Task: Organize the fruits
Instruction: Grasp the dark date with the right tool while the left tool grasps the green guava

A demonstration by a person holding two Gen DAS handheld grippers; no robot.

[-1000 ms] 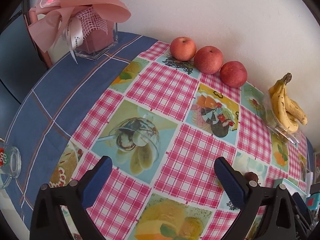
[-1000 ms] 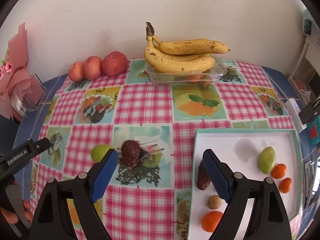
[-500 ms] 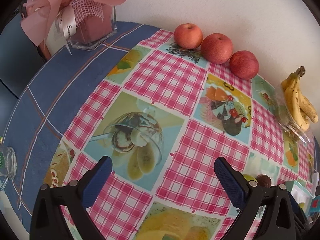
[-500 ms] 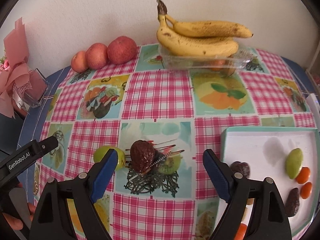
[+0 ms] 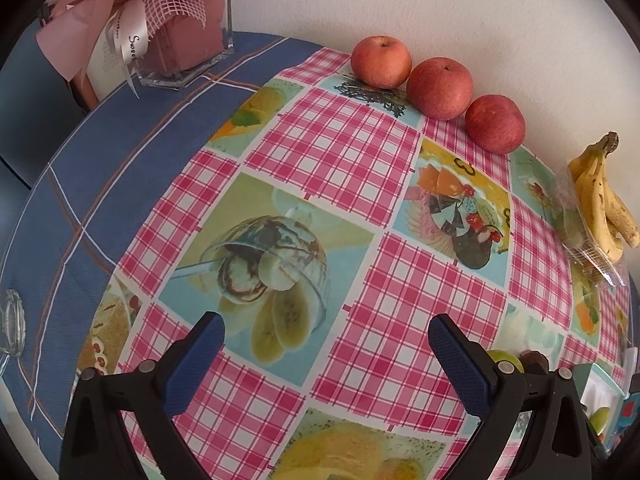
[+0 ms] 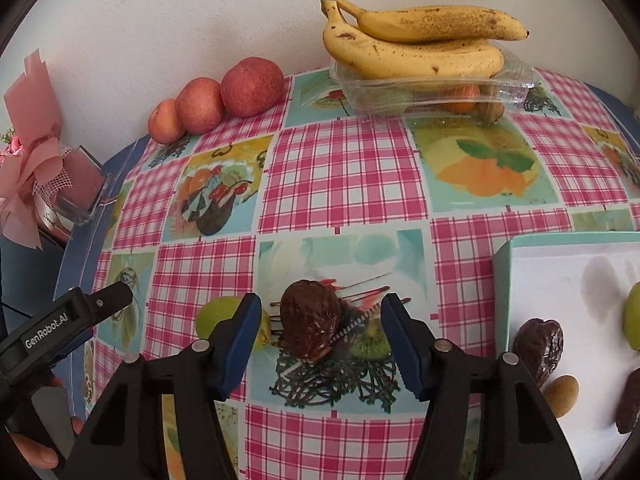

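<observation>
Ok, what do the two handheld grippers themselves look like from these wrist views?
Both are alike: the left gripper and right gripper have matte black plastic arms with silver rivets and dark blue textured pads. In the right wrist view the left one's black body carries white "GenRobot.AI" lettering. No cables or sleeves show.

White lettering "GenRobot.AI" is showing on the left gripper (image 6: 64, 322). A white ribbon (image 5: 130, 36) on the pink bouquet is displaying partial script "Swee".
</observation>
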